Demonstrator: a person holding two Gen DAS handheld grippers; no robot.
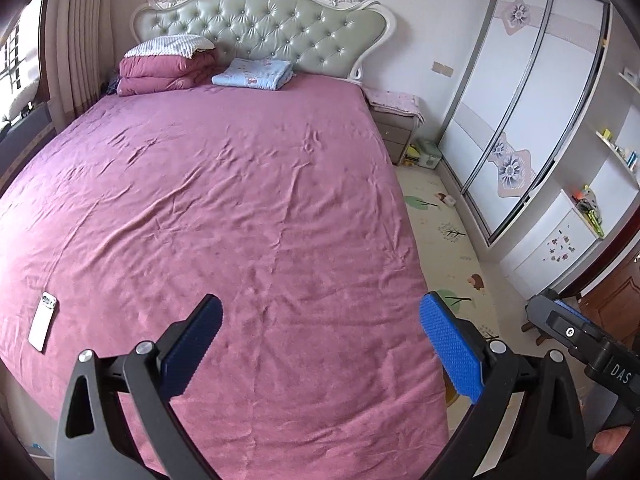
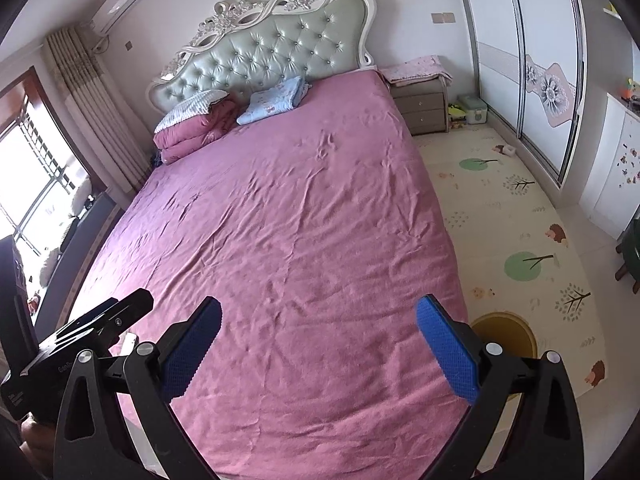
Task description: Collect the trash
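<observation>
Left gripper and right gripper above the foot of the wrinkled pink-sheeted bed, blue-padded fingers of both spread wide, nothing between. No trash identifiable on the sheet. White slim phone lying near the bed's left edge. Round yellow-rimmed bin on the patterned floor mat, just beside the bed.

Left tongs: jaws spread wide, nothing between the blue pads, pointing steeply downward. Right tongs: jaws fully spread, empty, same downward tilt, positioned beside the left.
</observation>
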